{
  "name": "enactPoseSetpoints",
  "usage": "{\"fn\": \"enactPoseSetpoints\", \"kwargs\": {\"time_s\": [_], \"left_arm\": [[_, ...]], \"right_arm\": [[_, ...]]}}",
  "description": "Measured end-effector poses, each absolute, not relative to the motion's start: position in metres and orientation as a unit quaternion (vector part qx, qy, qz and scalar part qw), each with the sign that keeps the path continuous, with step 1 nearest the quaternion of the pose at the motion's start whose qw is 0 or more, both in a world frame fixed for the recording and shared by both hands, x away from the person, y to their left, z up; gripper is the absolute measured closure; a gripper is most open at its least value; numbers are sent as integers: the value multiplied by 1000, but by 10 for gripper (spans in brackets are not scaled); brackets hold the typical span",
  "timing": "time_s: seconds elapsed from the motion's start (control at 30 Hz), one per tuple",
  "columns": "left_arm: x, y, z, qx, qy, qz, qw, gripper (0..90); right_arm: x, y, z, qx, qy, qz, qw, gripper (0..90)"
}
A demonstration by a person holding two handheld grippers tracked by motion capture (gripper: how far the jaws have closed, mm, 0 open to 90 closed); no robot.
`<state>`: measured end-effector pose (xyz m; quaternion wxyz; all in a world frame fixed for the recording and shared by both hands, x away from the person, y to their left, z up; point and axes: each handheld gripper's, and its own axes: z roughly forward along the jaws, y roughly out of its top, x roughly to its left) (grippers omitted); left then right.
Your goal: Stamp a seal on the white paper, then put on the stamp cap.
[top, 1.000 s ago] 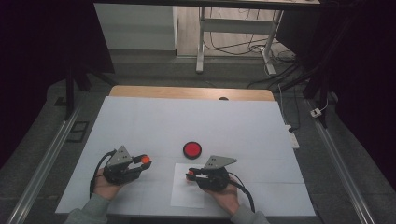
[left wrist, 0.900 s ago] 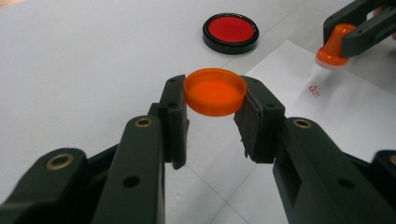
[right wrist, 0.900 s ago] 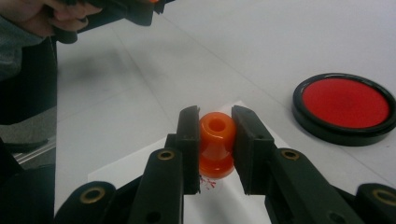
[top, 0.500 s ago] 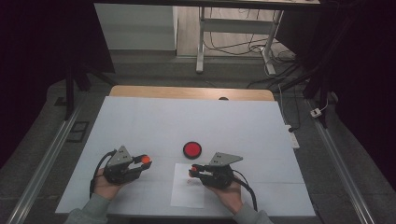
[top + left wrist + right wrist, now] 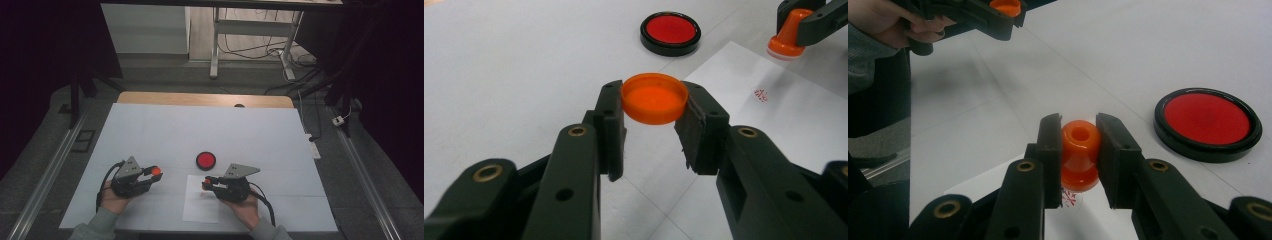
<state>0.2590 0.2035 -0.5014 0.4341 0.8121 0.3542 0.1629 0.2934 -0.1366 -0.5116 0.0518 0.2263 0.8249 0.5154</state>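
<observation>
My left gripper [image 5: 654,112] is shut on a shallow orange cap [image 5: 654,97], held open side up just above the white table; both also show at the left of the high view, the gripper [image 5: 155,173] and the cap [image 5: 156,171]. My right gripper [image 5: 1079,137] is shut on the handle of an orange stamp [image 5: 1079,150], upright and close over a white sheet of paper [image 5: 200,207]. A small red stamped mark [image 5: 760,94] lies on the sheet beside the stamp [image 5: 788,37]. A round red ink pad [image 5: 205,160] in a black case sits open between and beyond the grippers.
The white table top [image 5: 200,130] stretches wide behind the ink pad, with a wooden strip [image 5: 200,99] along its far edge. Metal rails run down both sides. Cables and a table frame lie on the floor beyond.
The right gripper has shifted slightly to the right with the stamp. The left gripper and its cap have stayed put.
</observation>
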Motion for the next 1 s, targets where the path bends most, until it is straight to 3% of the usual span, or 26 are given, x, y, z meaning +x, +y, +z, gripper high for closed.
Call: {"fn": "enactPoseSetpoints", "kwargs": {"time_s": [1.0], "left_arm": [[258, 194, -502, 821, 342, 158, 429, 643]], "right_arm": [[295, -150, -488, 229, 798, 553, 72, 728]]}}
